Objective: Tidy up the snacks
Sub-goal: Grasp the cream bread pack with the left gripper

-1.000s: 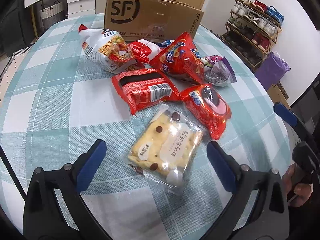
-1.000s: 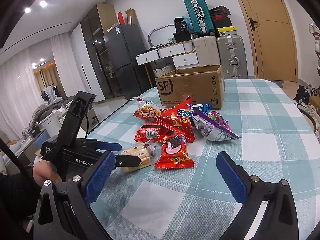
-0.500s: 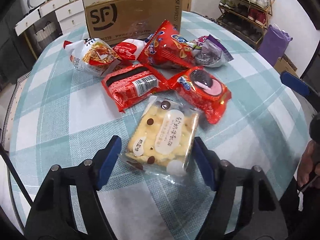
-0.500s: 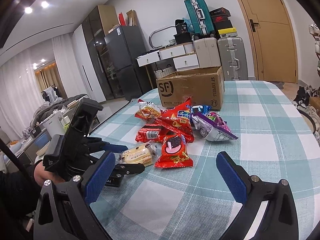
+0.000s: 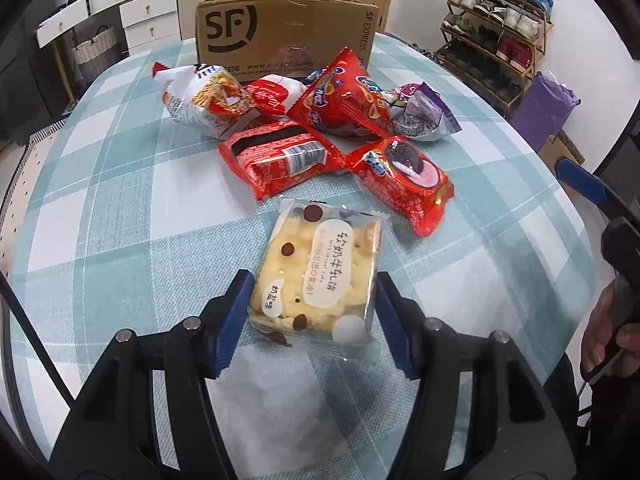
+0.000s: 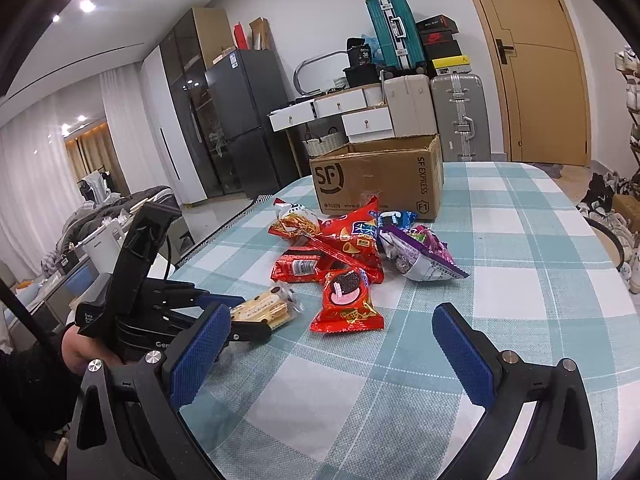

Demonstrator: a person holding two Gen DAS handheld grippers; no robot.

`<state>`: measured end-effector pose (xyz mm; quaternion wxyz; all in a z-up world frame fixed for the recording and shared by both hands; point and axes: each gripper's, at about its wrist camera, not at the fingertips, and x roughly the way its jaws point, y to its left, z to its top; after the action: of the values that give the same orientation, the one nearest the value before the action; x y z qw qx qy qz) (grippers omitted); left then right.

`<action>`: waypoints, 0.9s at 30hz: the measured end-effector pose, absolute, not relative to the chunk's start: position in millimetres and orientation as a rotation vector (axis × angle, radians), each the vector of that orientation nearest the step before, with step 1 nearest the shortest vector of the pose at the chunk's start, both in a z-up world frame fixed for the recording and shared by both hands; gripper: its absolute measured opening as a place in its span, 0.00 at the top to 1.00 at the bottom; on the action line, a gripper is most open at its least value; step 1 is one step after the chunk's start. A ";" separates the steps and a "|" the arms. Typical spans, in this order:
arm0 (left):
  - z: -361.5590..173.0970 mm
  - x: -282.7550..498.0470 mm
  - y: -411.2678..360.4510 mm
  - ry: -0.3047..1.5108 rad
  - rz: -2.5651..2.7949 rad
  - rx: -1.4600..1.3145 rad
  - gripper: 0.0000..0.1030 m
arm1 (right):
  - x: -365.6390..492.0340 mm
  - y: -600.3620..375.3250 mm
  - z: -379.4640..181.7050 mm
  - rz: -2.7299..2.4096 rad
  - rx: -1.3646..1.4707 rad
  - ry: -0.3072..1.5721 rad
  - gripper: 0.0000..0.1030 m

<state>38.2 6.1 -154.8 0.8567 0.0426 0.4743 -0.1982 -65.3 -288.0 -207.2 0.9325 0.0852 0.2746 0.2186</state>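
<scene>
Far back, suitcases (image 6: 456,116) stacked by a wooden door (image 6: 536,64); dark fridge (image 6: 240,120) on the left, shoe rack (image 5: 496,36) far right.

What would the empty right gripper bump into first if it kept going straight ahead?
Probably the red cookie packet, lying nearest ahead of the open right gripper on the checked tablecloth; depth is unclear.

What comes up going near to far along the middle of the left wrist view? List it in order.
biscuit packet → red cookie pack → red cone-snack bag → cardboard box
</scene>
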 end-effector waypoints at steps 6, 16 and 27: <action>-146.3 33.8 27.2 0.975 -0.395 0.010 0.43 | -65.6 -287.4 -207.6 0.437 0.175 0.607 0.00; -137.6 29.9 52.7 0.926 -0.373 -0.070 0.43 | -62.0 -283.3 -216.4 0.412 0.163 0.700 0.00; -147.8 34.7 69.7 0.927 -0.387 -0.151 0.44 | -28.6 -258.8 -219.7 0.356 0.081 0.736 0.00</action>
<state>34.7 69.7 -147.8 0.8739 -0.0724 0.4437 -0.1851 -28.6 -258.8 -219.7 0.9168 0.0395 0.3577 0.1728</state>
